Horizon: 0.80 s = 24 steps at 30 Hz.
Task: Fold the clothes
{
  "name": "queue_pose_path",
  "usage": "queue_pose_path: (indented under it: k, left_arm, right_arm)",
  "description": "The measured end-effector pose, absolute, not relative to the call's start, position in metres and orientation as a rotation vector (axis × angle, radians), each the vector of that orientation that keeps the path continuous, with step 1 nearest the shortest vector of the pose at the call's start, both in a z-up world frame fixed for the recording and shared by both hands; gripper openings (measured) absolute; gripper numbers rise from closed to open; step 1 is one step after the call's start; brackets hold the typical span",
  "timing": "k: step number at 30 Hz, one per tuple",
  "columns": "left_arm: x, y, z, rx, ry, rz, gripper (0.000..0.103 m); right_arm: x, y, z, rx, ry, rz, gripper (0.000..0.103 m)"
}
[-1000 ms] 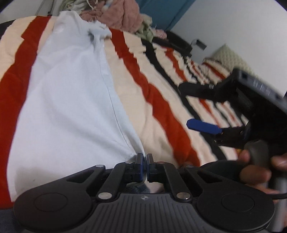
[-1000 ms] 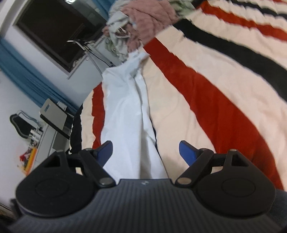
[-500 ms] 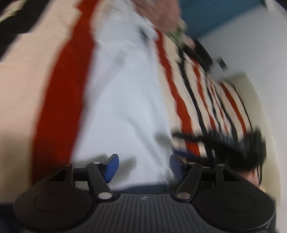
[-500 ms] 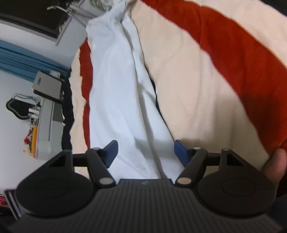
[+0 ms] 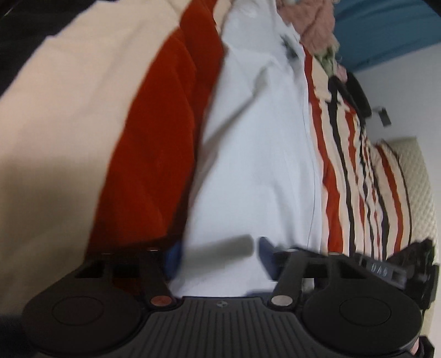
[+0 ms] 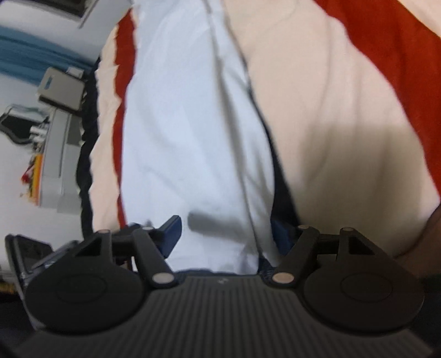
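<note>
A long white garment (image 5: 261, 154) lies flat on a red, cream and black striped bedspread (image 5: 154, 154); it also shows in the right wrist view (image 6: 187, 132). My left gripper (image 5: 220, 254) is open, its blue-tipped fingers spread over the garment's near end. My right gripper (image 6: 226, 228) is open too, straddling the near end of the same garment, with its right finger at the garment's dark-edged side. The right gripper's body (image 5: 386, 271) shows at the lower right of the left wrist view. Both views are blurred.
A heap of pink and green clothes (image 5: 317, 24) lies at the far end of the bed. A cream quilted pillow (image 5: 413, 165) sits at the right. A grey desk with clutter (image 6: 55, 143) stands beyond the bed's left edge.
The left gripper let go of the garment's corner and opened, then swung left over the cloth. Both grippers dropped closer to the garment's near end.
</note>
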<state>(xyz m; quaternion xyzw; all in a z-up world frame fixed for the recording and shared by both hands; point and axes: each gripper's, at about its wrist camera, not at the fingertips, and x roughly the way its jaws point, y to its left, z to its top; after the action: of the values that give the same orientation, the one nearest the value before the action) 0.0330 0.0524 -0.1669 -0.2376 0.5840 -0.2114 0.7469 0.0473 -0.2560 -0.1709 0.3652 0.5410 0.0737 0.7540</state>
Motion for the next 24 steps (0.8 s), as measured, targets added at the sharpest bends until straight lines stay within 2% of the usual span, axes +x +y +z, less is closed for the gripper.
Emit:
queue_pose_path:
  k: [1, 2, 3, 5, 10, 18, 21, 24]
  left_arm:
    - [0.031, 0.051, -0.167, -0.52, 1.287, -0.468, 0.024]
    - [0.03, 0.051, -0.166, -0.527, 1.283, -0.472, 0.013]
    - [0.03, 0.051, -0.164, -0.536, 1.275, -0.474, 0.008]
    - [0.03, 0.053, -0.159, -0.566, 1.25, -0.486, 0.005]
    - [0.032, 0.066, -0.12, -0.704, 1.147, -0.548, 0.004]
    - [0.024, 0.063, 0.012, -0.74, 0.896, -0.613, 0.004]
    - [0.0, 0.059, 0.035, -0.715, 0.877, -0.628, 0.004]
    - [-0.038, 0.073, 0.028, -0.701, 0.94, -0.625, 0.004]
  right_arm:
    - [0.045, -0.257, -0.17, 0.8, 1.18, 0.144, 0.045]
    - [0.044, -0.257, -0.169, 0.788, 1.18, 0.136, 0.03]
    - [0.044, -0.256, -0.166, 0.771, 1.178, 0.133, 0.017]
    - [0.042, -0.255, -0.157, 0.752, 1.163, 0.137, 0.012]
    - [0.042, -0.266, -0.11, 0.79, 1.022, 0.17, 0.01]
    - [0.033, -0.28, 0.017, 0.788, 0.721, 0.273, 0.009]
    - [0.013, -0.283, 0.033, 0.775, 0.685, 0.287, 0.009]
    - [-0.014, -0.283, 0.021, 0.76, 0.714, 0.289, 0.009]
